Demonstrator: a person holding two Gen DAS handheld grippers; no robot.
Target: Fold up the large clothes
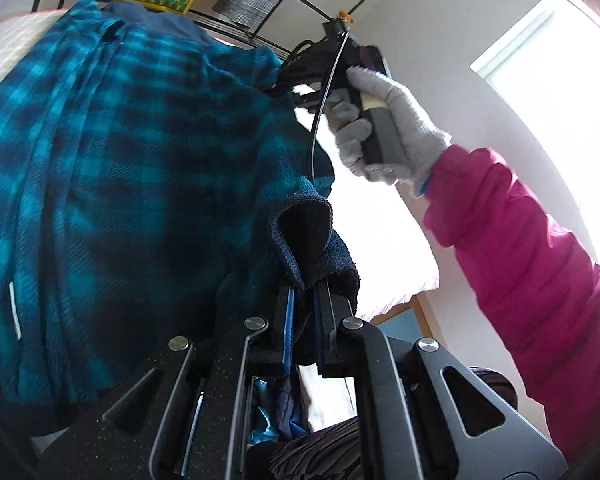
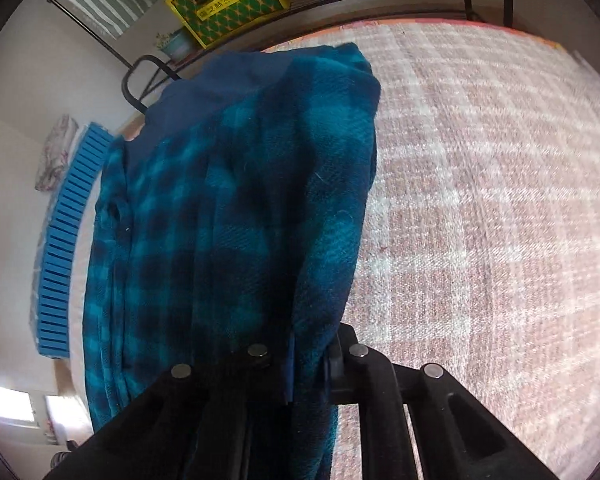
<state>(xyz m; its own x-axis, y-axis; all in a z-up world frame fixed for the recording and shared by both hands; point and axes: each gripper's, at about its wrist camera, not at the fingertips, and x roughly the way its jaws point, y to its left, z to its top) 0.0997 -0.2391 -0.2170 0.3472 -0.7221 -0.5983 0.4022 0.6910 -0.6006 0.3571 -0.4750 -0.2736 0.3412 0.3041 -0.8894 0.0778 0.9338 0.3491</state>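
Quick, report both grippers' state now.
Left gripper: shut on the plaid garment's dark cuff.
Right gripper: shut on the plaid garment's edge.

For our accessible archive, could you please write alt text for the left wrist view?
The left gripper is shut on the dark cuff of a blue plaid garment that fills the left of the frame. To the right, a grey-gloved hand in a pink sleeve holds the right gripper against the garment's far edge.
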